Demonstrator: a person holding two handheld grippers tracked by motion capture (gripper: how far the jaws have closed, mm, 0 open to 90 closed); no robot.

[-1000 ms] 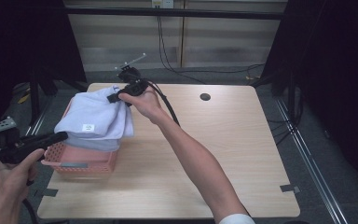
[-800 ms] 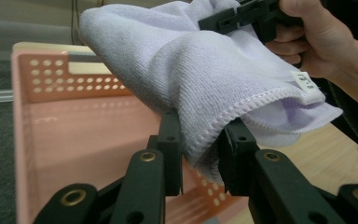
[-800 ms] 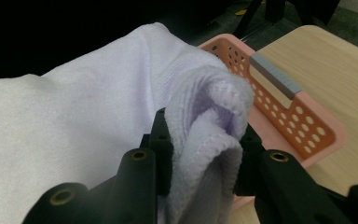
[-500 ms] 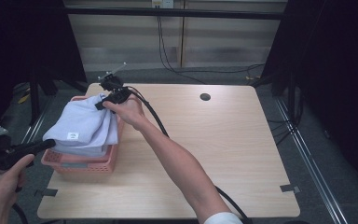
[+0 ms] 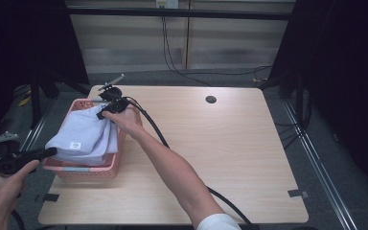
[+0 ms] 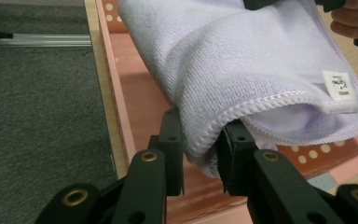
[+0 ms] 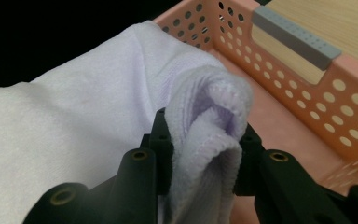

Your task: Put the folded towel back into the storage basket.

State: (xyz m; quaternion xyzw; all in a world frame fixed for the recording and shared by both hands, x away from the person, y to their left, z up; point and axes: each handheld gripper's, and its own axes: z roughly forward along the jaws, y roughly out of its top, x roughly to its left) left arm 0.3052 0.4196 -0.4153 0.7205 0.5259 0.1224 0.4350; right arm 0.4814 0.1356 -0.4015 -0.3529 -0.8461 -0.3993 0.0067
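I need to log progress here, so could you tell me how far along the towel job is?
Done: the folded lavender towel hangs over the pink basket. In hand: left gripper and right gripper each clamp an end. Left: lowering it fully inside, then letting go.

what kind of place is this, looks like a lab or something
Probably a lab or recording studio rather than a home: a bare wooden table stands on grey carpet, hemmed in by black curtains, with cables trailing over the floor behind it. On it sits only a pink basket with a lavender towel.
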